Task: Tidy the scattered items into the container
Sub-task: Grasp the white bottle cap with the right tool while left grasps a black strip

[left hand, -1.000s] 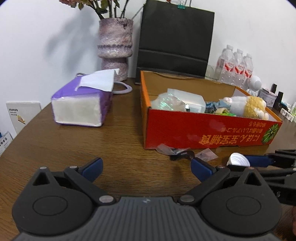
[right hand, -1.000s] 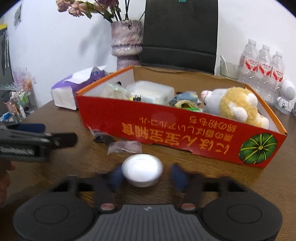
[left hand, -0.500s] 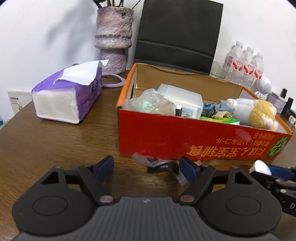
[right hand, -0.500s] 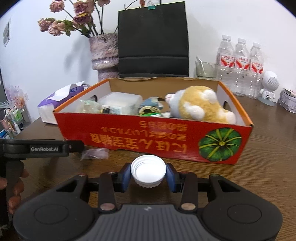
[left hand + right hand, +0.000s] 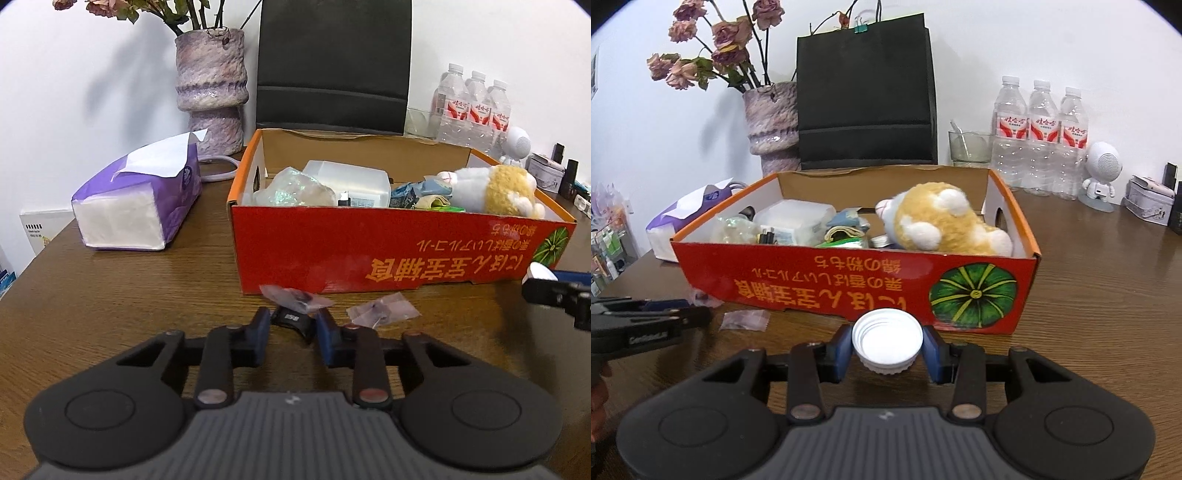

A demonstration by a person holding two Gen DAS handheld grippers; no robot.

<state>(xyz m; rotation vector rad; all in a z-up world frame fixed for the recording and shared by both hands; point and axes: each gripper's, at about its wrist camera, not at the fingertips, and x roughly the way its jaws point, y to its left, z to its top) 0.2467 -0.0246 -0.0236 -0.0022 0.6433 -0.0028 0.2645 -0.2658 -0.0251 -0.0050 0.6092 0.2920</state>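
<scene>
The right gripper (image 5: 887, 350) clamps a white ribbed cap (image 5: 887, 342) between its blue pads. Straight ahead of it sits the red cardboard box (image 5: 849, 288), a plush toy (image 5: 942, 225) inside. Off to its left, the left gripper (image 5: 646, 325) reaches toward what looks like a small clear packet (image 5: 744, 319).

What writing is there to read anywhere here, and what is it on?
"GenRobot.AI", faint: side of the left gripper, jaws closing around a small black item.
Orange Japanese characters, upside down, on the red box: I cannot read them.
Red labels on the water bottles: too small.
White tag on that small black item: too small.
</scene>
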